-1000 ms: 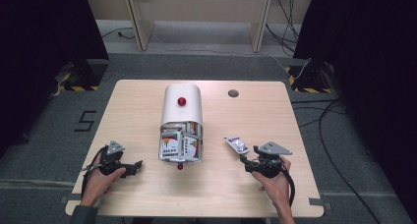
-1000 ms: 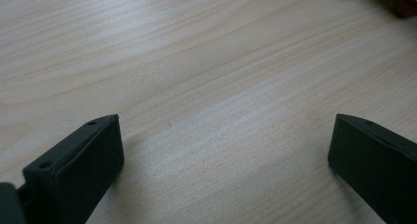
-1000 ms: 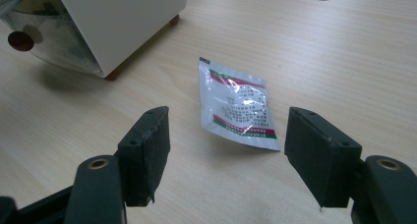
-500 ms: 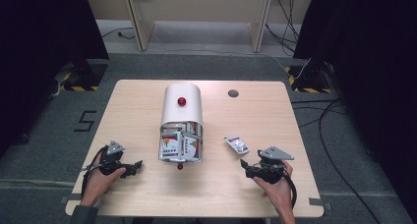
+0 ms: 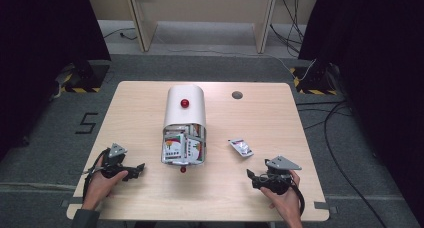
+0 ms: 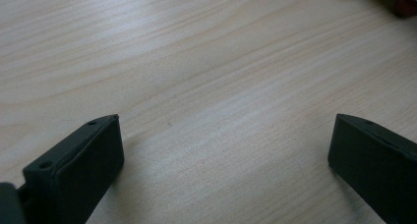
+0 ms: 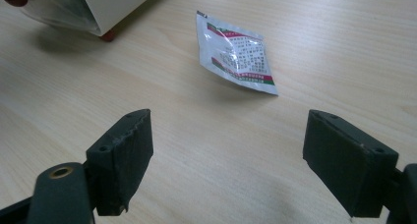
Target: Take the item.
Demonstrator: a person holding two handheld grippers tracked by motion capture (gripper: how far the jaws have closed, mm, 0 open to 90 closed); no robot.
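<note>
A white rounded box (image 5: 184,113) with a red knob lies mid-table, its open near end showing several printed sachets (image 5: 182,147). One silver sachet (image 5: 240,147) with red and green print lies flat on the wood to the box's right, also visible ahead of the right gripper's jaws as a sachet (image 7: 238,53). My right gripper (image 5: 251,177) (image 7: 246,155) rests low near the front right, open and empty, a short way back from that sachet. My left gripper (image 5: 139,168) (image 6: 223,150) lies at the front left, open over bare wood.
The wooden table (image 5: 280,123) has a round cable hole (image 5: 237,94) at the back right. A small red knob (image 5: 183,169) sits just in front of the box. Cables and desk legs stand on the grey floor beyond the table.
The right gripper has drawn back toward the front edge, away from the silver sachet, which stays lying on the table. The left gripper has not moved.
</note>
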